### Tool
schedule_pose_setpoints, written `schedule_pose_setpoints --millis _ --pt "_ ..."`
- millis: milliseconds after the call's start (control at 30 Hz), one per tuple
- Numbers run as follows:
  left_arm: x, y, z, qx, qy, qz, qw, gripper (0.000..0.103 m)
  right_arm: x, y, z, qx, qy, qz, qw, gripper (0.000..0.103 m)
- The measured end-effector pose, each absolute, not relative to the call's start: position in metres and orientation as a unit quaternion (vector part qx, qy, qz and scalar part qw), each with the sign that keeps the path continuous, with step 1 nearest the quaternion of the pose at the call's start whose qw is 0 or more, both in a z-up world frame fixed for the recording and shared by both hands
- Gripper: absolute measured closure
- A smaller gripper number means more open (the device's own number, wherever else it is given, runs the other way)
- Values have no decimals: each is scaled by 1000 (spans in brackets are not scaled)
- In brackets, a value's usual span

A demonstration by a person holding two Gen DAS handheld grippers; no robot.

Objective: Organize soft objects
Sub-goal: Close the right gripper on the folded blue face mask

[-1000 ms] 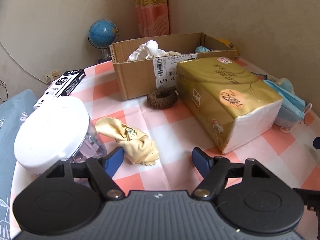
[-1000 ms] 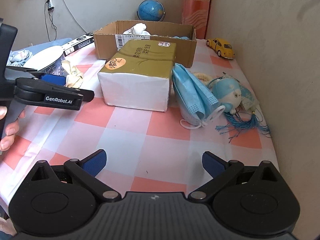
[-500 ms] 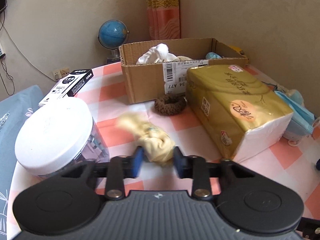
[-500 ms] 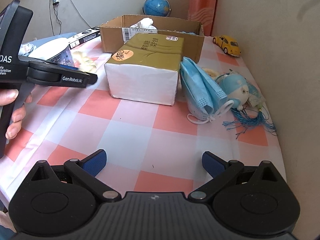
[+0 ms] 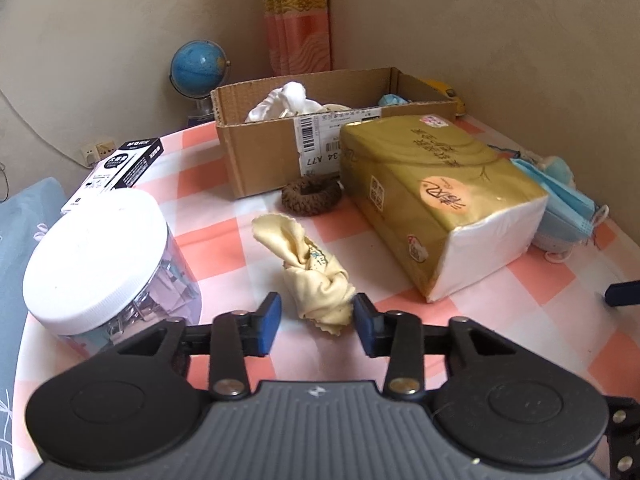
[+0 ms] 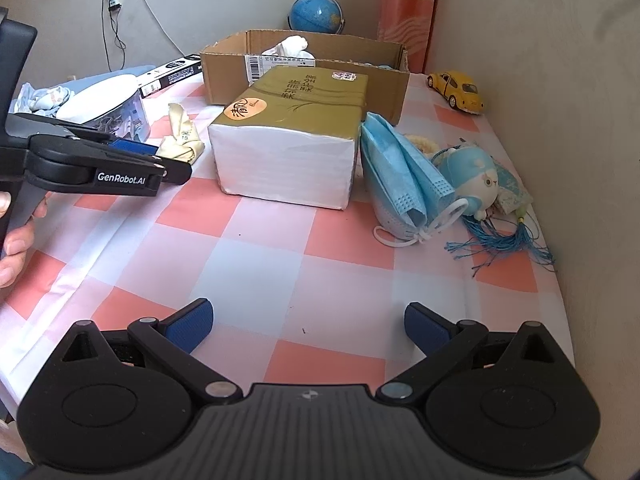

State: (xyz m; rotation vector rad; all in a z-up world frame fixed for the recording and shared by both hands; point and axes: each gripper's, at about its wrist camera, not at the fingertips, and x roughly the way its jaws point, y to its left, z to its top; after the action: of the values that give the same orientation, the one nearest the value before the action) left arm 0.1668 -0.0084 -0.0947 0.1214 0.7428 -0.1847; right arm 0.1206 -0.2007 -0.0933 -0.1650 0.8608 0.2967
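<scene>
Surroundings: open brown cardboard box at the far side of the pink-and-white checked tablecloth, white crumpled fabric inside it. A gold-wrapped block of tissue paper lies just right of the cloth's spot; a brown ring-shaped scrunchie sits between box and cloth. A clear round jar with a white lid stands to the left, a black-and-white carton beyond it. Far right: folded blue face masks, a blue plush doll with tassels, a yellow toy car.

Task item: crumpled pale-yellow cloth, twisted into a knot, scalloped edge at the near end, lying on the tablecloth.

Left gripper: narrow gap; jaws have just been opening after pinching. Left pad clear of the cloth; right pad at its edge, contact uncertain.

Versus half a second ago: the cloth is no longer squeezed and lies released.

Right gripper: wide, nothing between the jaws, unmoved.
</scene>
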Motion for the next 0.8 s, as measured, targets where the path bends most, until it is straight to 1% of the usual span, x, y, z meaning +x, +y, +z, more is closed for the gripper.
schedule_pose_setpoints --millis 67,200,333,500,567,667,700,800 --pt "169 -7 -95 52 363 -87 926 55 120 -202 -94 -81 413 146 895 0" --pt "171 -6 -96 43 363 -87 927 52 117 -204 -94 -85 407 156 896 0" --pt "171 -5 -97 39 362 -87 927 52 121 -208 -89 -99 416 148 892 0" --pt "171 -3 -97 31 363 -88 927 51 125 -213 -69 -164 366 133 906 1" --pt "171 -3 -97 28 364 -88 927 51 132 -214 -63 -186 352 131 908 4" --pt "171 -3 -98 26 363 -88 927 51 148 -214 -60 -213 336 135 908 16" --pt "171 -3 -98 25 363 -88 927 50 155 -215 -60 -215 335 135 907 22" --pt "171 -2 -98 22 364 -89 927 50 168 -217 -63 -212 338 145 905 30"
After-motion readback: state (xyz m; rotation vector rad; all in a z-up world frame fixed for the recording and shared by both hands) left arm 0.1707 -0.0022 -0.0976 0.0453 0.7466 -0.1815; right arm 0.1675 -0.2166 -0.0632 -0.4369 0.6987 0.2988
